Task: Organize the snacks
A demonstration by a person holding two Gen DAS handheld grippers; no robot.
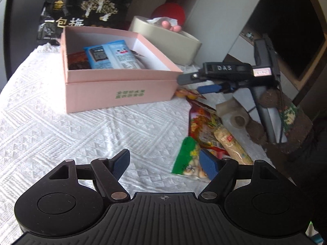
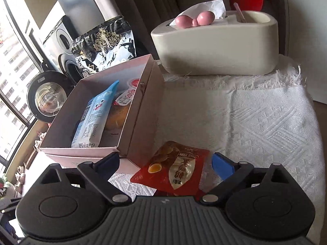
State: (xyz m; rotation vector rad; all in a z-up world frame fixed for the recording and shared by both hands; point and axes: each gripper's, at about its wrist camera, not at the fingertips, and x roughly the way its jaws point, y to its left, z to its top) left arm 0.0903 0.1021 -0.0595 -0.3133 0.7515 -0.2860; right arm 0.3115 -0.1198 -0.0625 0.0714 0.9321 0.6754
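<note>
The left gripper point(image 1: 164, 164) is hovering, jaws apart and empty, over the white cloth point(image 1: 81, 138), while the right gripper point(image 2: 165, 163) is tilting down, jaws spread around the red quail-egg packet point(image 2: 173, 170) beside the pink box point(image 2: 141, 122), the packet's near edge hidden.

The left gripper point(image 1: 164, 164) tilts downward, jaws spread wide and empty. The right gripper point(image 2: 166, 163) also angles down, jaws apart, gripping nothing.
</note>
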